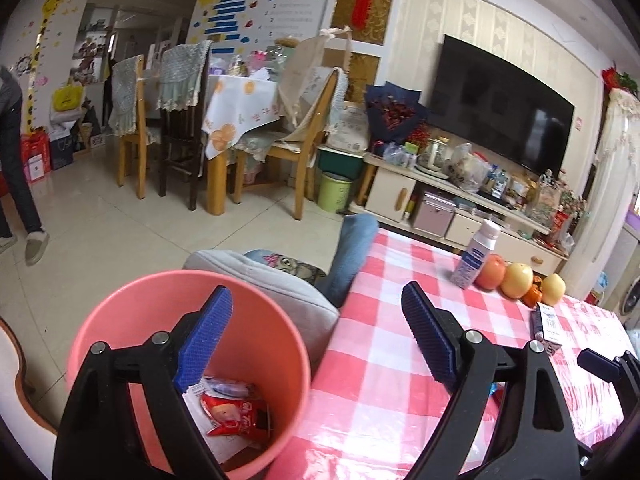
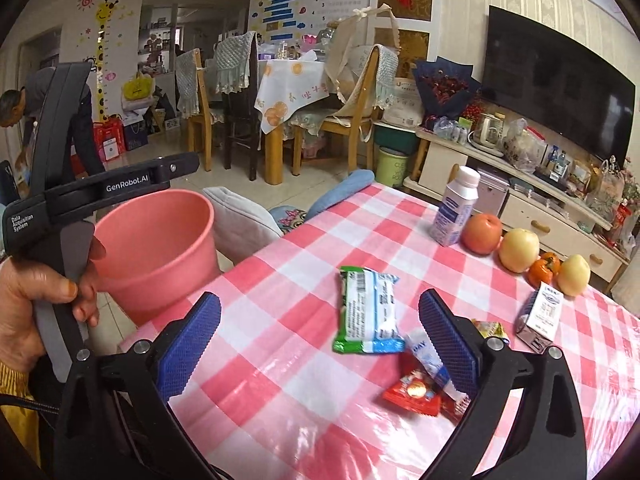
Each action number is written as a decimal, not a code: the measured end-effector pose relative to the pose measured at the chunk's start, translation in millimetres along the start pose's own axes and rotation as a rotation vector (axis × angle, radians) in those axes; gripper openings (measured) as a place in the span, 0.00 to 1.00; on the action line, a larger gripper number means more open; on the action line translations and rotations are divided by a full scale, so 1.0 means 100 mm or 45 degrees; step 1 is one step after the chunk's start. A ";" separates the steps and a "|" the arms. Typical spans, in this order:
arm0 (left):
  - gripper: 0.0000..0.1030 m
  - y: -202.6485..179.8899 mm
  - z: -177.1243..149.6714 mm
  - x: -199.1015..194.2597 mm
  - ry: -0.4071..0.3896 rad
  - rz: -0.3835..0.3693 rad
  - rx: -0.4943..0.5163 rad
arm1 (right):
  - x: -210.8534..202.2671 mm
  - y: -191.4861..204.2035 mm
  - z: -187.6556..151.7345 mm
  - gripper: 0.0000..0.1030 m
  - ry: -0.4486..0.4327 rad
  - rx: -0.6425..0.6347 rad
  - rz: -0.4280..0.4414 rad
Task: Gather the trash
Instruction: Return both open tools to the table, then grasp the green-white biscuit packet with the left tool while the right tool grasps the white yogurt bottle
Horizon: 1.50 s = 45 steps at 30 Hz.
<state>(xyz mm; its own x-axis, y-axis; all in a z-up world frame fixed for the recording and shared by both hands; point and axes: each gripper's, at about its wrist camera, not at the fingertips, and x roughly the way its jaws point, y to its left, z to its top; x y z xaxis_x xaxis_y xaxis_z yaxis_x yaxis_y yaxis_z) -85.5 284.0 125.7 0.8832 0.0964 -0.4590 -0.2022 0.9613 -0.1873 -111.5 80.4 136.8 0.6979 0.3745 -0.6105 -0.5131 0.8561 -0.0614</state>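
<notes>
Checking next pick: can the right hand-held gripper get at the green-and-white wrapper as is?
Probably yes: the right hand-held gripper is open and empty, and the green-and-white wrapper lies flat just ahead with nothing over it.

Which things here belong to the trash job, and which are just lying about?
Job:
pink bin, red wrapper already inside
green-and-white wrapper
white sachet
red packet
yellow wrapper
left claw and right claw, both open

Lying about:
white bottle
fruit
small carton, unclear which

Green-and-white wrapper (image 2: 370, 310) lies flat on the checked cloth; pink bin (image 1: 120, 312) holds red wrappers (image 1: 236, 416).
</notes>
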 end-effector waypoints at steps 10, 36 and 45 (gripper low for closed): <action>0.85 -0.34 -0.08 -0.03 -0.037 0.014 0.153 | -0.05 -0.19 -0.15 0.95 0.037 0.022 -0.054; 0.85 -0.83 -0.24 0.10 0.047 -0.057 0.294 | 0.06 -0.82 -0.44 0.95 0.167 0.133 -0.078; 0.85 -0.83 -0.27 0.21 0.143 -0.159 0.241 | 0.07 -1.20 -0.51 0.95 0.194 0.280 -0.075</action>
<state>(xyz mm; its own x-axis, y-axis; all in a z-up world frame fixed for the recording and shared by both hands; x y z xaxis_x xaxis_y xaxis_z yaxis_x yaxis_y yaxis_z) -61.8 199.0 107.9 0.8417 -0.0452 -0.5380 -0.0024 0.9962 -0.0874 -71.2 -37.8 99.6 0.6316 0.2784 -0.7236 -0.3413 0.9378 0.0628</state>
